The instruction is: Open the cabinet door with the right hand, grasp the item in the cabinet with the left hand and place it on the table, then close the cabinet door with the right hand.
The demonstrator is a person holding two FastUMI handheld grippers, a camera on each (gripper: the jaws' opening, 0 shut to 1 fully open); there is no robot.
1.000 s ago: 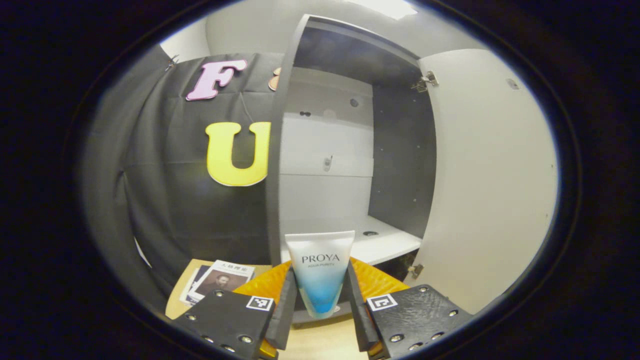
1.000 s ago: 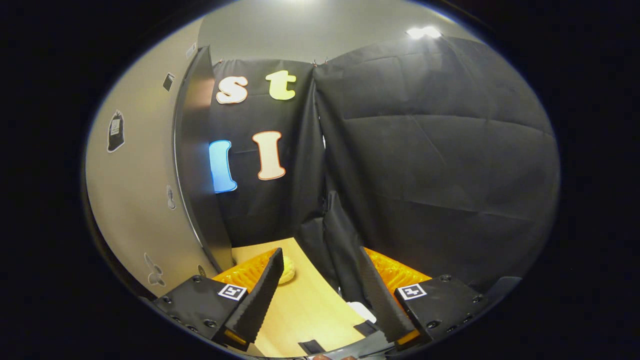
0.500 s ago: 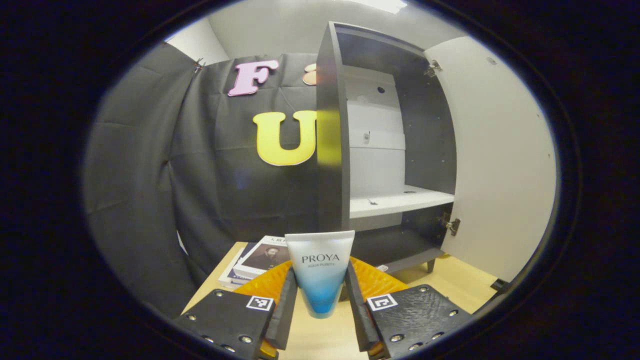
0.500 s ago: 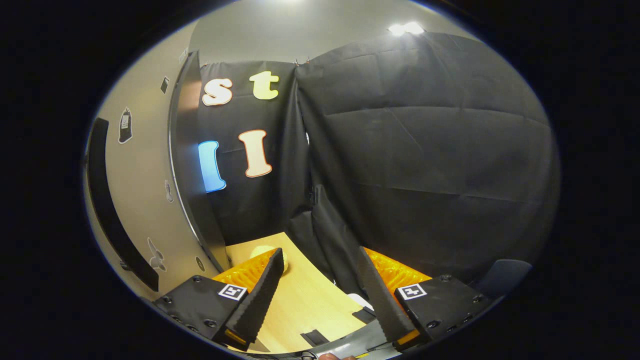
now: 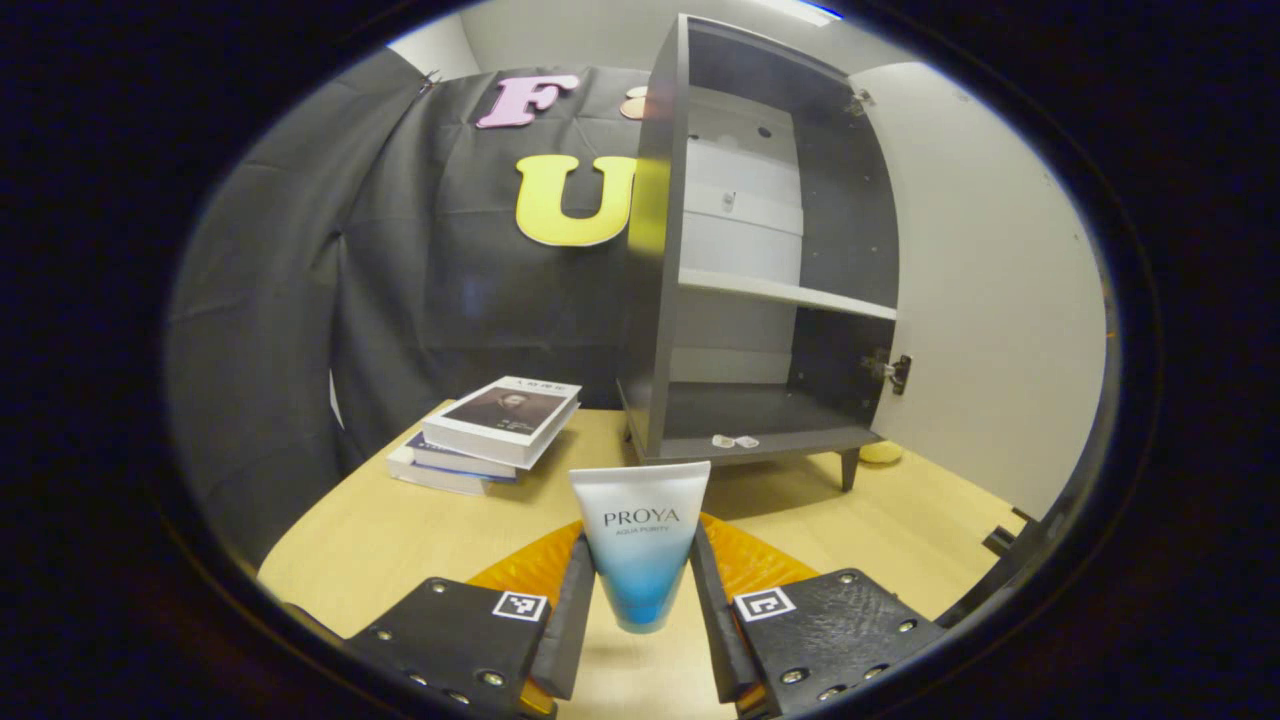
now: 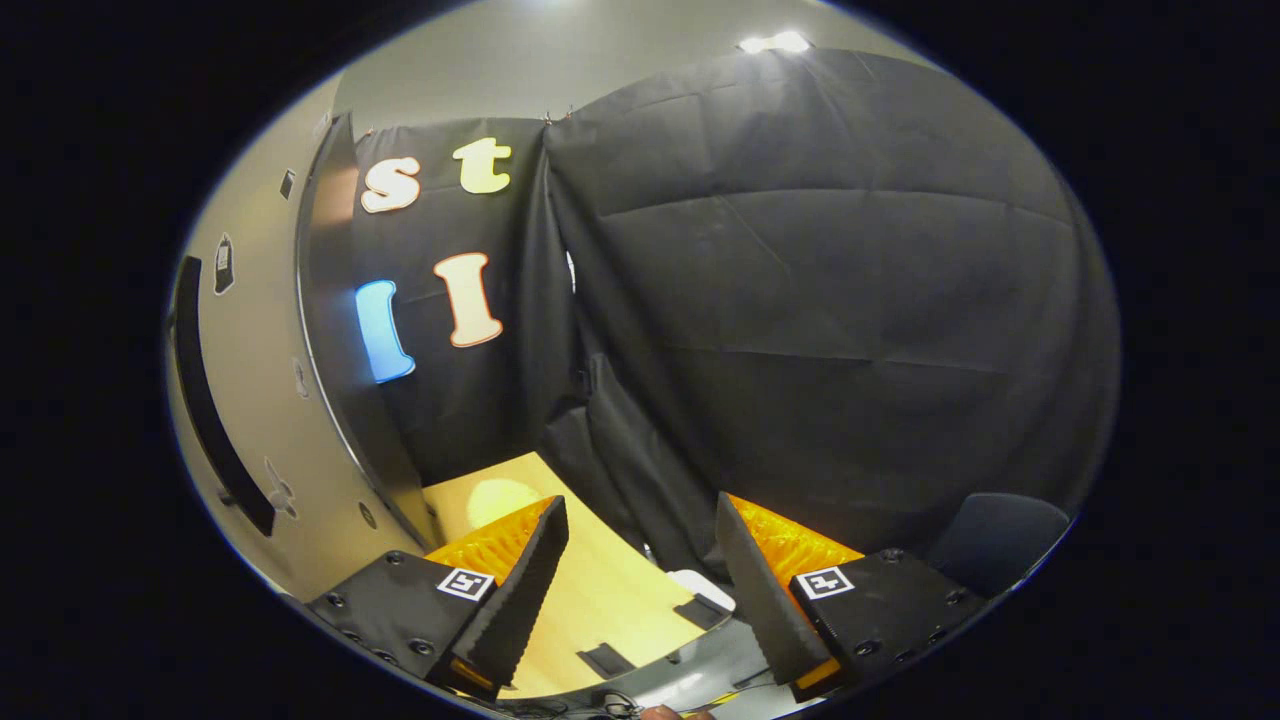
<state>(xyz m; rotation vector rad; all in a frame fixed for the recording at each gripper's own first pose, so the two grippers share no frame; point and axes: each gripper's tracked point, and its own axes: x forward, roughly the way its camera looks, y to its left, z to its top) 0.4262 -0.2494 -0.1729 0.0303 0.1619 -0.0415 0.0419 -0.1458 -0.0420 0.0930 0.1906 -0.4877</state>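
In the left gripper view my left gripper (image 5: 640, 590) is shut on a white and blue cosmetic tube (image 5: 640, 540), held upright above the wooden table (image 5: 400, 520). Behind it stands the dark cabinet (image 5: 760, 290) with its pale door (image 5: 985, 290) swung wide to the right; its shelf and floor hold no large item. In the right gripper view my right gripper (image 6: 640, 570) is open with nothing between its fingers. The cabinet door (image 6: 250, 400) with its dark handle (image 6: 210, 400) lies to that gripper's left, apart from it.
A stack of books (image 5: 490, 430) lies on the table left of the cabinet. Small bits (image 5: 735, 441) sit on the cabinet floor. A pale round object (image 6: 497, 495) rests on the table by the door. The table's edge (image 6: 640, 660) runs below the right gripper.
My left gripper has drawn back and down from the cabinet with the tube, so the table and books now show. The right gripper has shifted a little, staying open.
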